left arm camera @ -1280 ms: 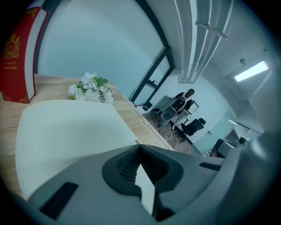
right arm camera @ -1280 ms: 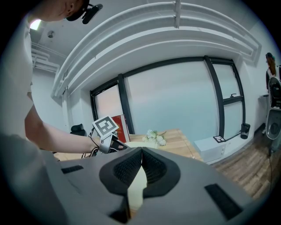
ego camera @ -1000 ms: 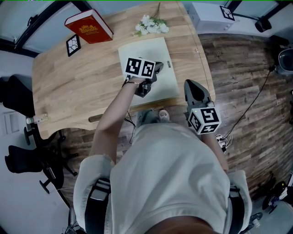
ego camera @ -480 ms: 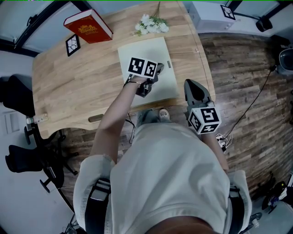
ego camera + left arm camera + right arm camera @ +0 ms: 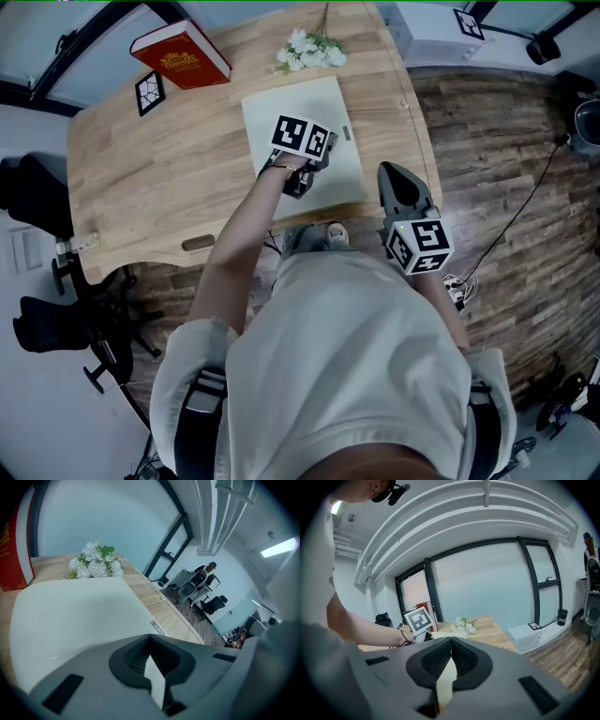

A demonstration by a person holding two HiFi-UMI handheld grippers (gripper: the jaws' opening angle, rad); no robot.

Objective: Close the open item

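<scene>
The right gripper (image 5: 398, 183) is at the near edge of the desk (image 5: 141, 178), with its jaws together and empty. The left gripper (image 5: 323, 150), jaws also together and empty, is over the pale flat item (image 5: 281, 103) at mid-desk. The item lies flat, so I judge the closing done; the next move is only to lift away. Its small label (image 5: 157, 628) is too small to read. The red book (image 5: 181, 54), farther off, shows a gold emblem but no legible words.

A wide stretch of bare light wooden tabletop (image 5: 141, 178) is lying open left of the flat cream-coloured folder (image 5: 279, 98). A red hardcover book (image 5: 181, 54), a black-and-white square marker card (image 5: 150, 92) just beside it and a small bunch of white flowers (image 5: 309, 52) are crowding the far edge.
</scene>
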